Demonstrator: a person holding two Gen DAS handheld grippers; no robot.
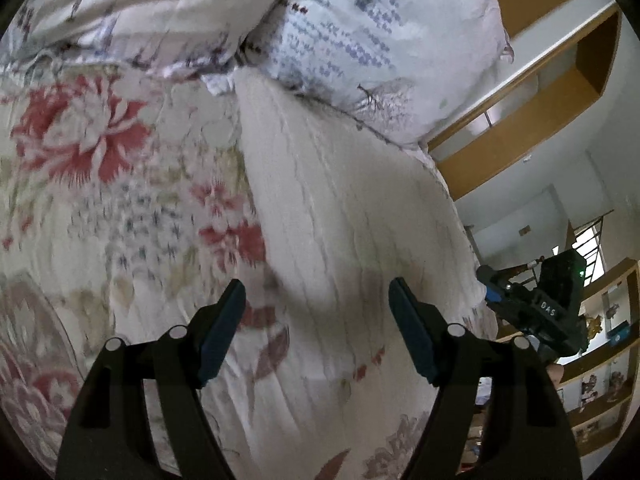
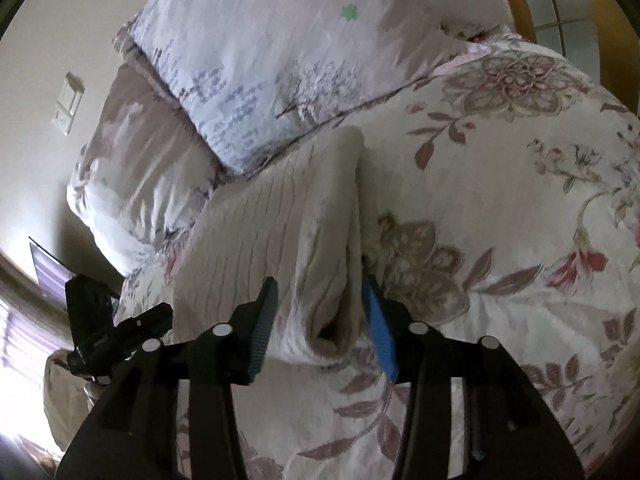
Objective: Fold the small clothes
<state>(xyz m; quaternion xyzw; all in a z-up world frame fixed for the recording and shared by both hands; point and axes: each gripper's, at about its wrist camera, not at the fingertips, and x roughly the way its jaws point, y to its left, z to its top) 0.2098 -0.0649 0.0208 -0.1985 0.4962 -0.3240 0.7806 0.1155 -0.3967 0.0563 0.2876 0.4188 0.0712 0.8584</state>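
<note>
A cream ribbed garment lies folded in a long strip on the floral bedsheet. My left gripper is open and empty, hovering above the garment's near end. In the right wrist view the same garment shows a doubled fold along its right edge. My right gripper is open, its jaws straddling the folded near end of the garment without closing on it. The right gripper also shows in the left wrist view, and the left gripper in the right wrist view.
Two patterned pillows lie at the head of the bed, touching the garment's far end. Wooden shelves hang on the wall beyond the bed. A window is at the left of the right wrist view.
</note>
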